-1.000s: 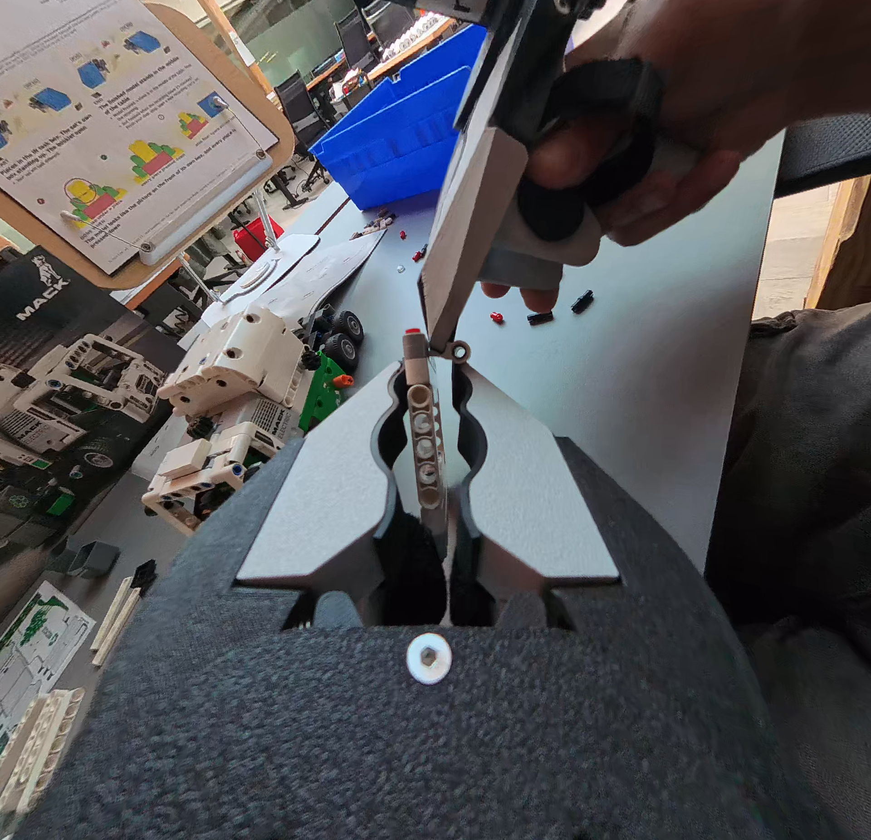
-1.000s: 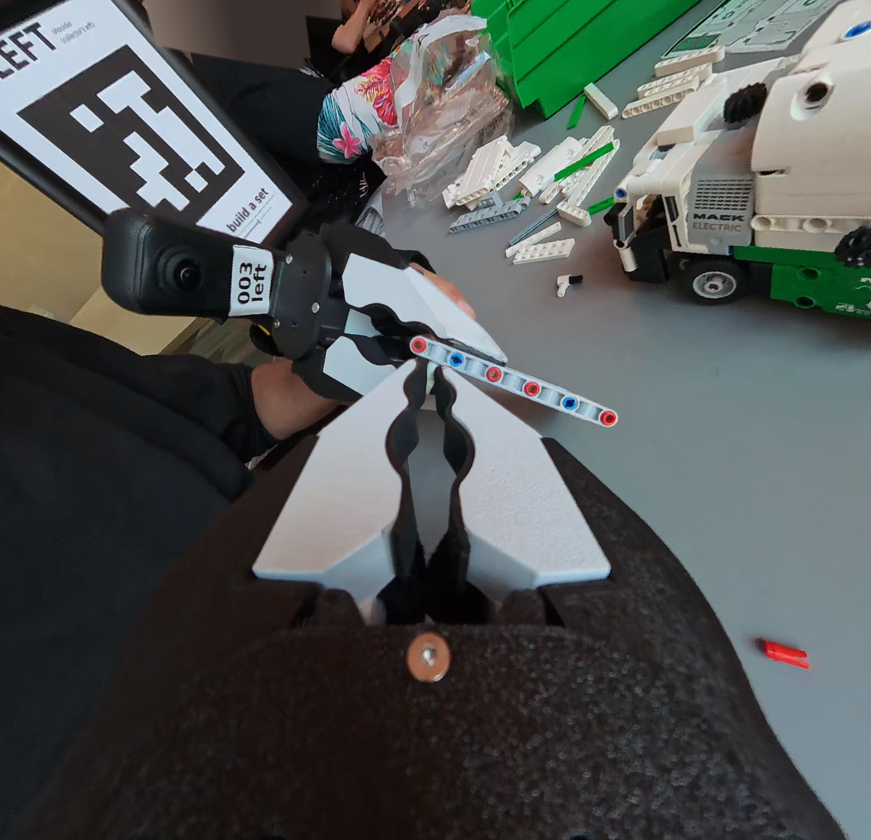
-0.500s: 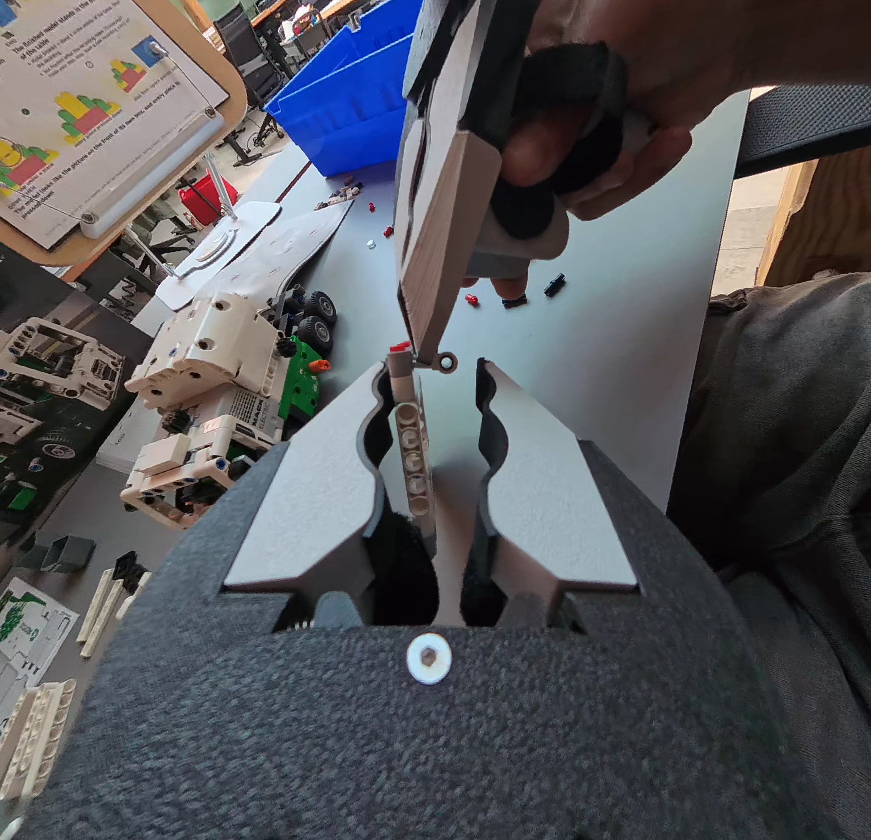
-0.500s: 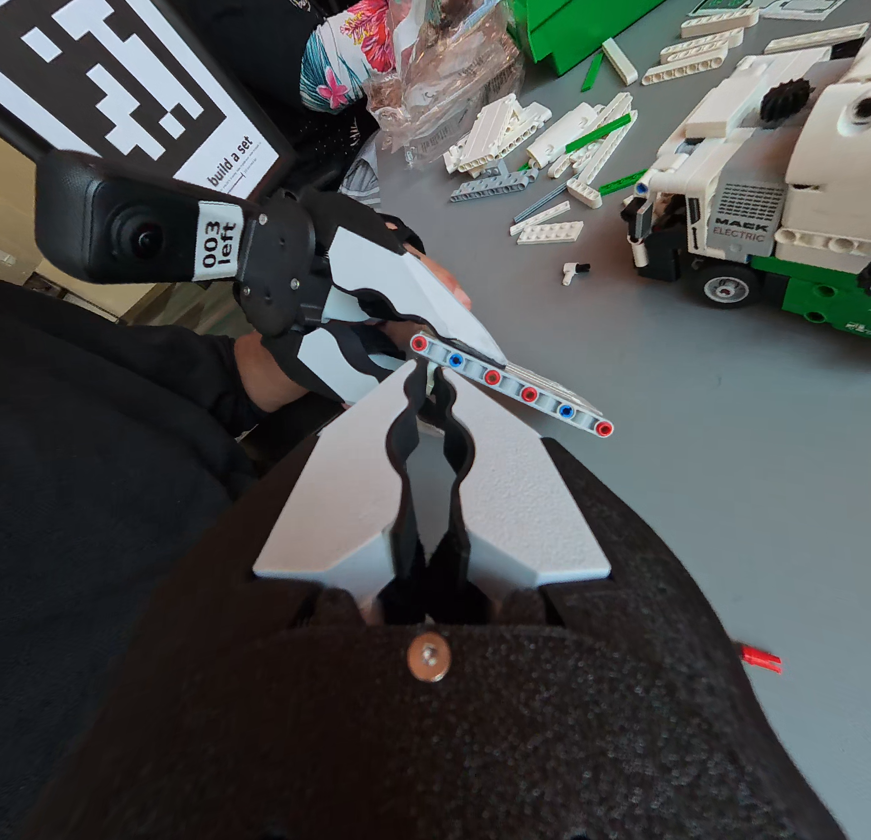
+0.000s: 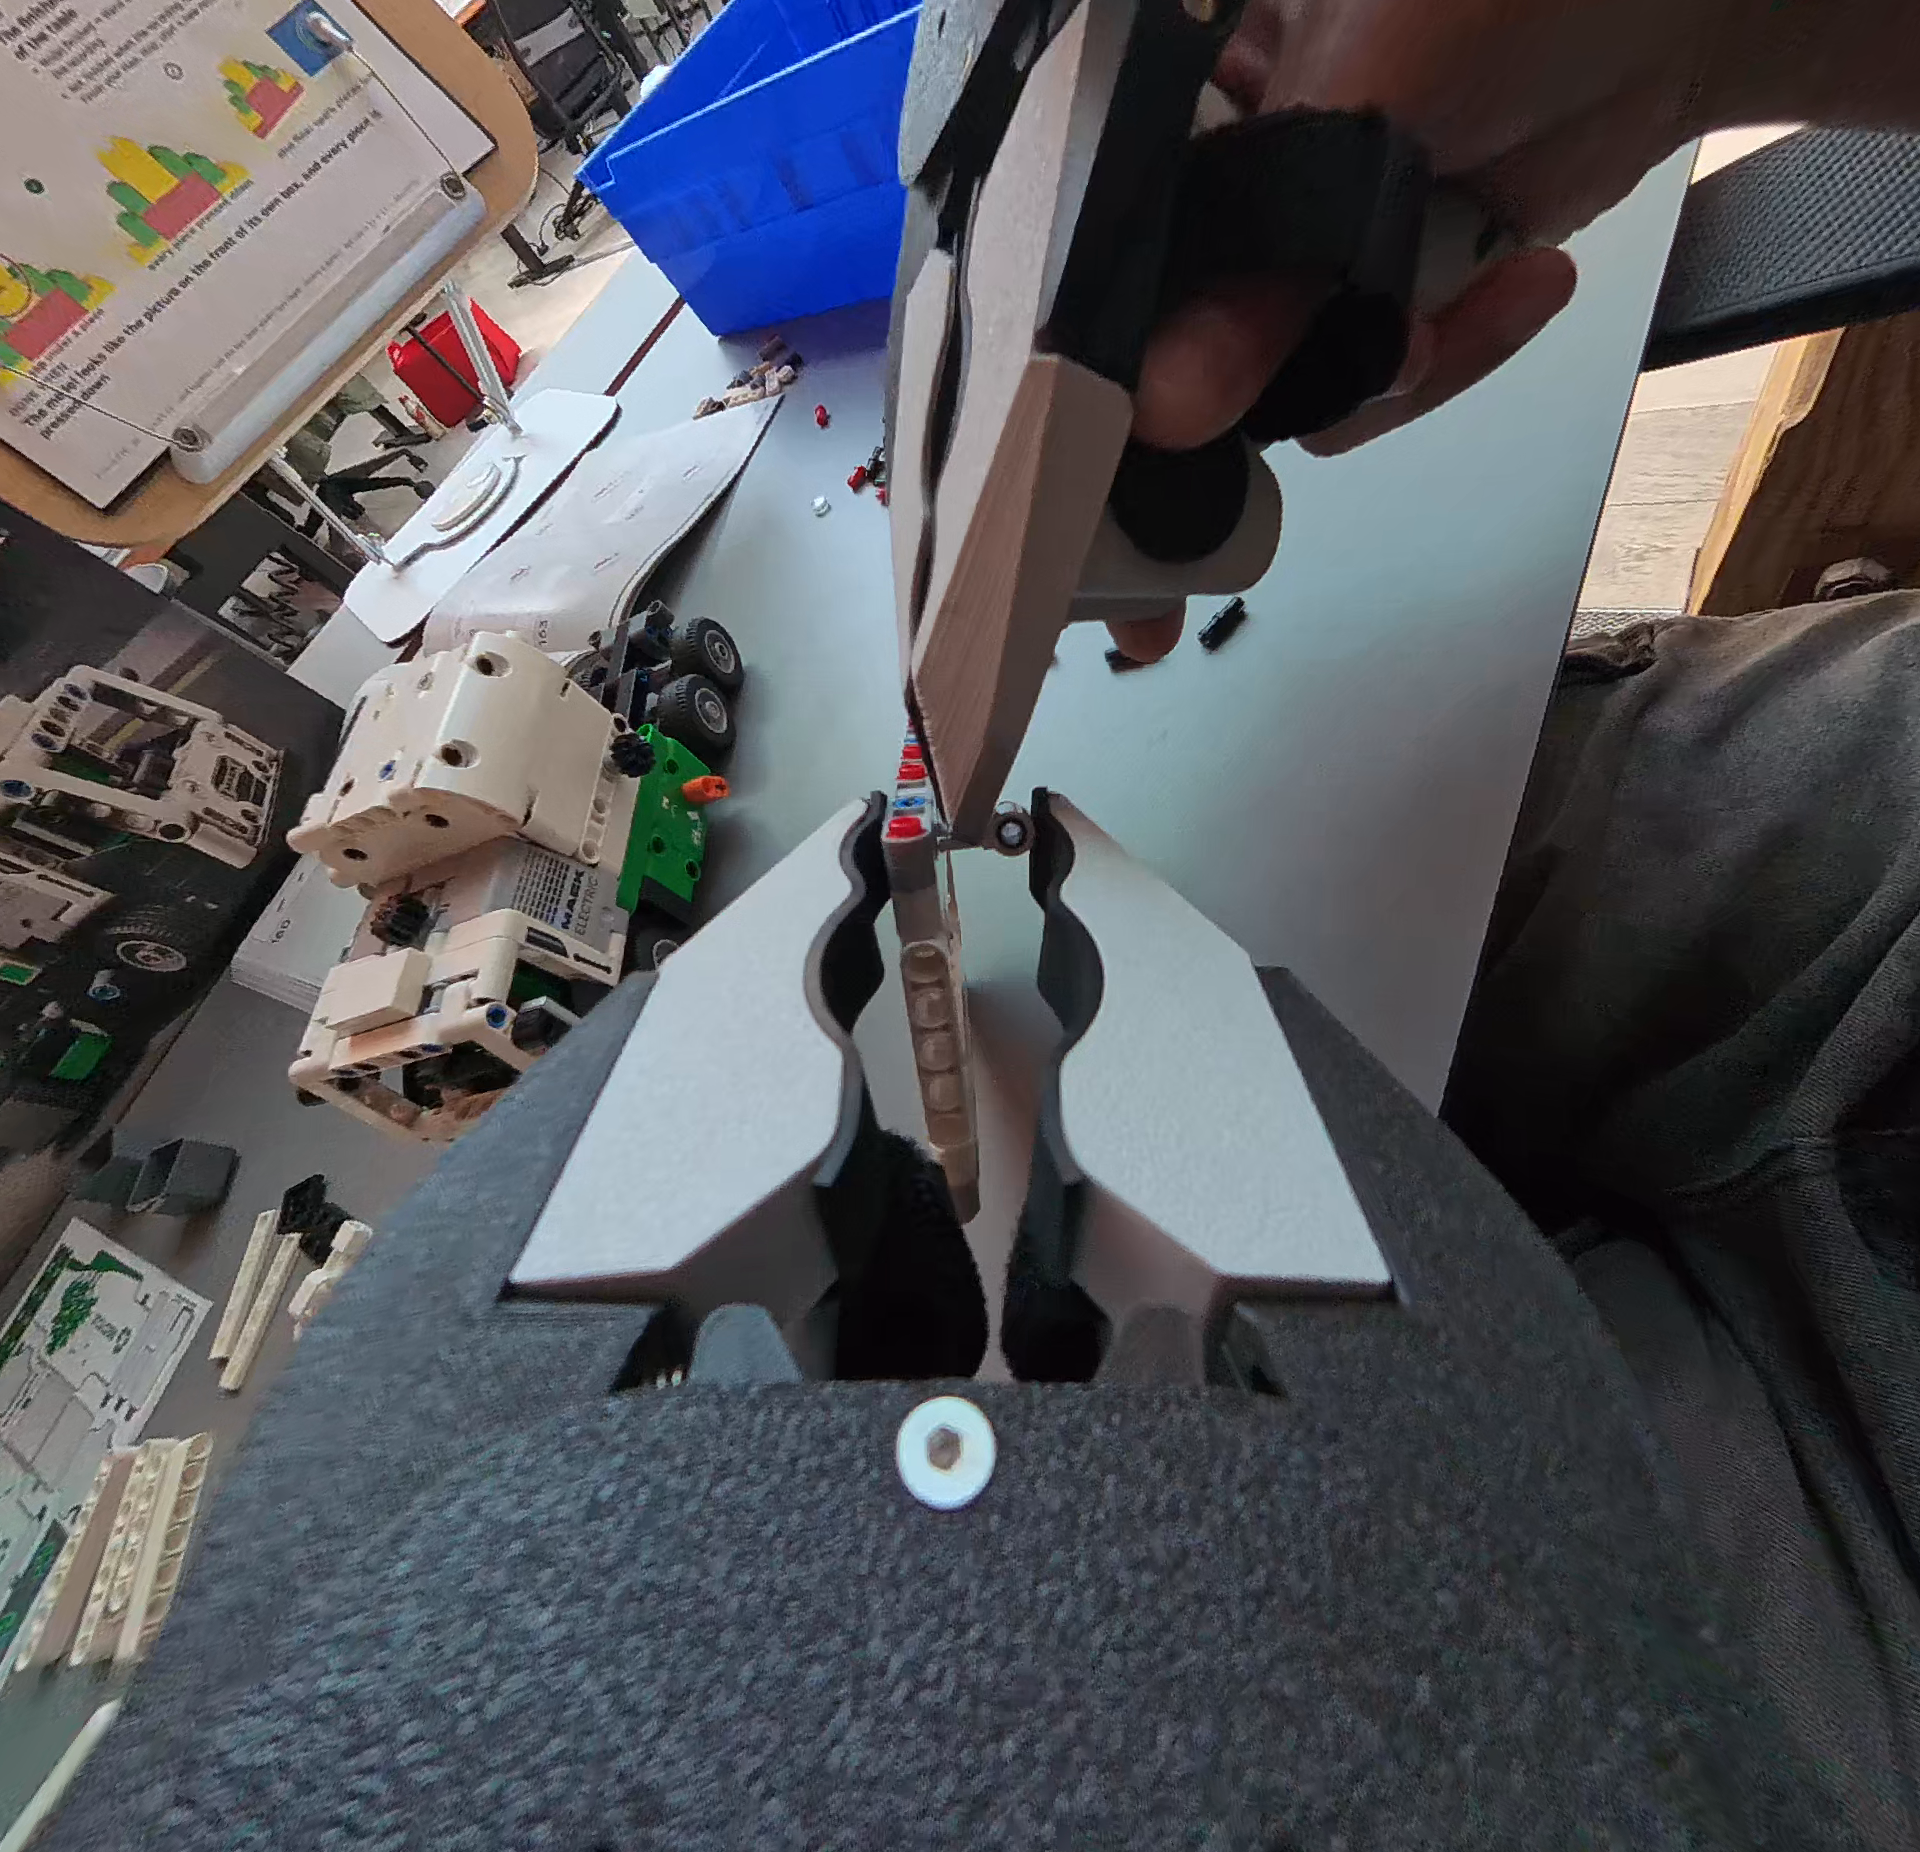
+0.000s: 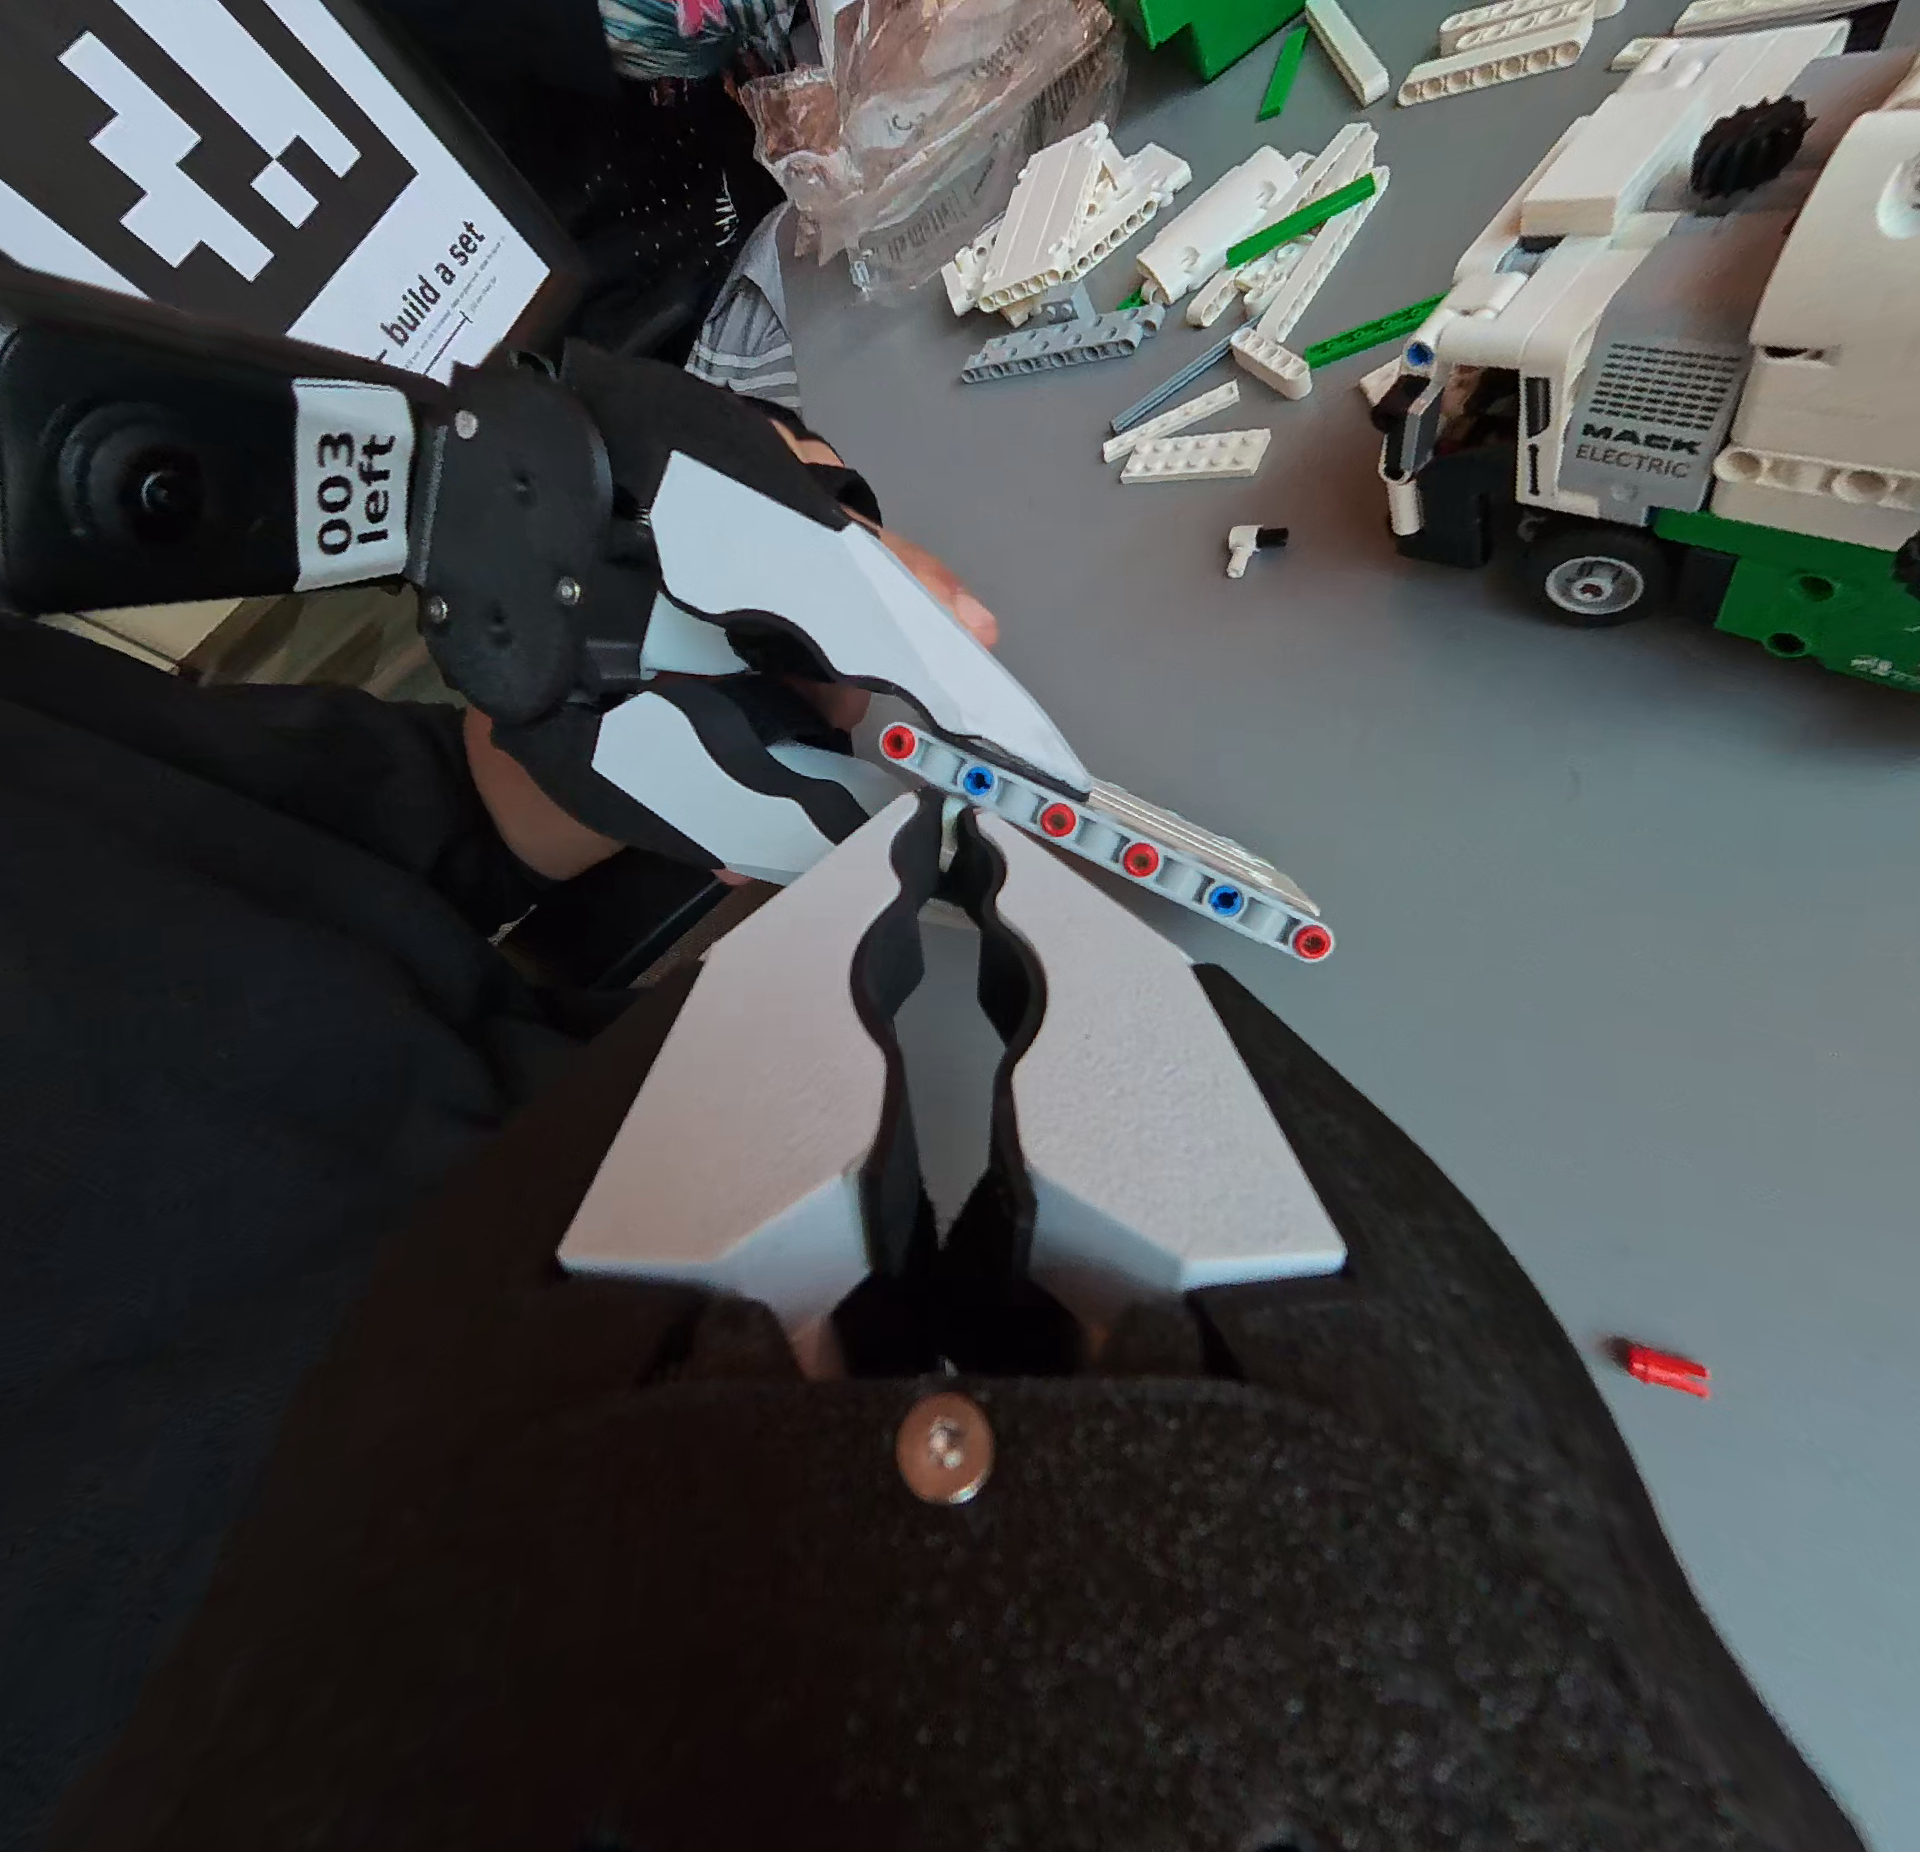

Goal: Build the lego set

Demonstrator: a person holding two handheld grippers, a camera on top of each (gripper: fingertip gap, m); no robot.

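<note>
here the left gripper (image 5: 951,815) stands with its jaws spread wide, and a grey lego beam (image 5: 932,981) lies in the gap between them, leaning against the left-hand finger (image 5: 727,1033) with clear space on its other side. the same beam (image 6: 1107,841), seen from the right wrist view, is a long grey strip with red and blue pins set along its holes, and it hangs in the air above the grey table (image 6: 1558,971). the right gripper (image 6: 940,826) has its jaws drawn almost together on a small part at the beam's near edge; what that part is cannot be told from this view. from the left wrist view the right gripper (image 5: 977,831) comes down from above the beam, held by a hand (image 5: 1455,140), and its tips pinch a small grey ring-ended connector (image 5: 1006,832) just beside the beam's upper end. to the left of the beam in that view sits the partly built white and green truck (image 5: 488,846), with loose white beams (image 5: 114,1542) lower down near the frame's edge. far beyond the beam stands a blue bin (image 5: 769,161). in the right wrist view the truck (image 6: 1683,379) is well apart from the beam, a pile of white and green pieces (image 6: 1164,233) lies past it, and a small red pin (image 6: 1662,1371) rests alone on the table.
</note>
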